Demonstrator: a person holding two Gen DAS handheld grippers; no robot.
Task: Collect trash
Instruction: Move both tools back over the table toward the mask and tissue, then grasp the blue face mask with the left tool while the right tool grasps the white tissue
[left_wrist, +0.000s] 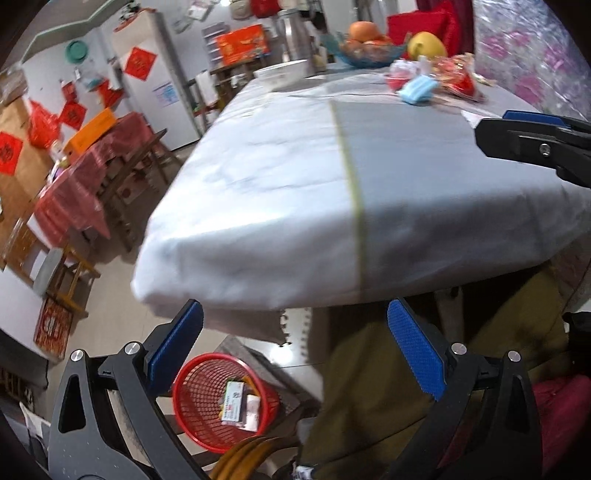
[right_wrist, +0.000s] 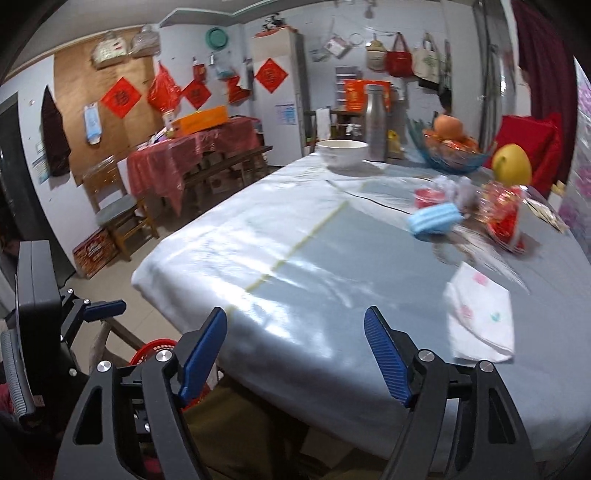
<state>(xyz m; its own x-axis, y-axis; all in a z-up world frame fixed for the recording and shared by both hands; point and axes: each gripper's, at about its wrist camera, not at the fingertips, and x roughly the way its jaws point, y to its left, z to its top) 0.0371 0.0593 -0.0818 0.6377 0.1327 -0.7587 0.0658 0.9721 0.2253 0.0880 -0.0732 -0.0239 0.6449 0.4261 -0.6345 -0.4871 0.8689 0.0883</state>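
Both grippers are spread wide and hold nothing: the left gripper (left_wrist: 295, 350) hangs off the table's (left_wrist: 277, 184) near edge, above one red mesh wastebasket (left_wrist: 221, 402) containing two small cartons; the right gripper (right_wrist: 295, 350) hovers over that edge. Farther along the table lie one blue face mask (right_wrist: 434, 219), one red wrapper (right_wrist: 504, 218) and one napkin (right_wrist: 480, 317).

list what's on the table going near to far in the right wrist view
white napkin → blue face mask → yellow fruit → white bowl → steel bottle
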